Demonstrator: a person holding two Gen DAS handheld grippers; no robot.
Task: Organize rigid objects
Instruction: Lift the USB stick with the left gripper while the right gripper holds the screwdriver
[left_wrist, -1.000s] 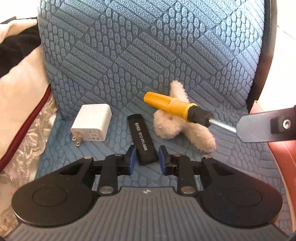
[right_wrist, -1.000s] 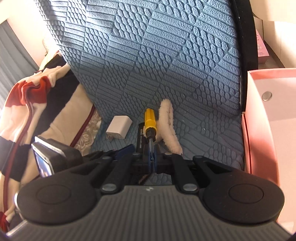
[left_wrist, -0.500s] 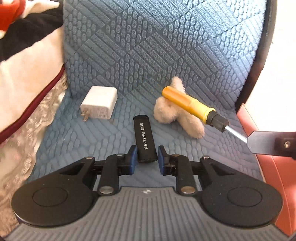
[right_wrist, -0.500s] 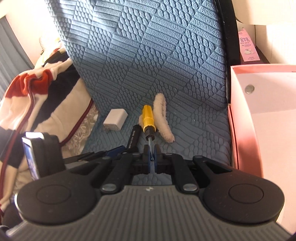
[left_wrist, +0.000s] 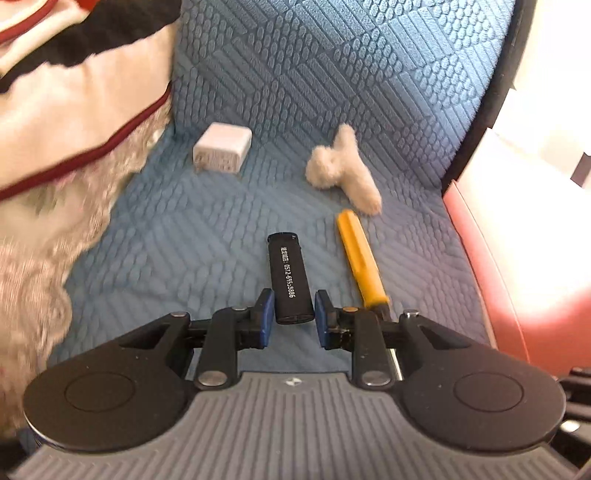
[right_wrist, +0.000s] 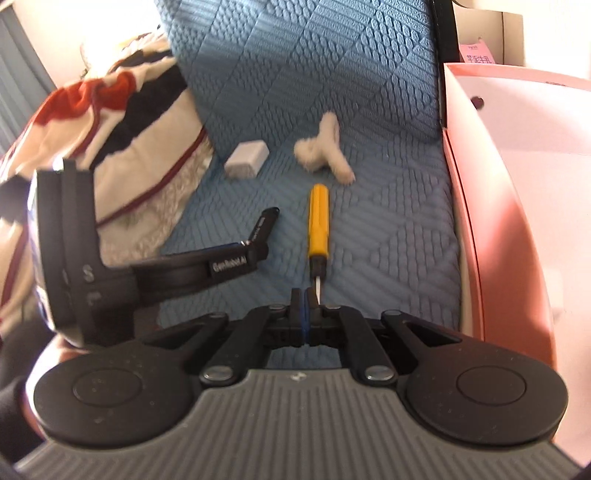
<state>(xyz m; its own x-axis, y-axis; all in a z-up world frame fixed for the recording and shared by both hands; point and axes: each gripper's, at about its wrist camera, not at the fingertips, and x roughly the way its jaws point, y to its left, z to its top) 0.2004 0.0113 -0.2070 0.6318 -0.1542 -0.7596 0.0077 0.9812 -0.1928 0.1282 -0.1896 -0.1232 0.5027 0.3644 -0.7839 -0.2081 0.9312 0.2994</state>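
Right wrist view: my right gripper (right_wrist: 309, 300) pinches the screwdriver (right_wrist: 318, 221) shaft at frame center. My left gripper (left_wrist: 294, 314) clamps the black stick (left_wrist: 288, 277); I'd swing both level toward the pink box (right_wrist: 509, 192) at frame right.

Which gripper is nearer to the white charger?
Left, I judge. The left gripper, holding the black stick, sits somewhat closer to the charger. The right gripper, shut on the screwdriver, is farther back.

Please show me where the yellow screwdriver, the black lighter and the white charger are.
yellow screwdriver (right_wrist: 318, 221), right wrist view, middle of handle.
black lighter (left_wrist: 288, 277), left wrist view, printed side.
white charger (left_wrist: 221, 152), left wrist view, top face.
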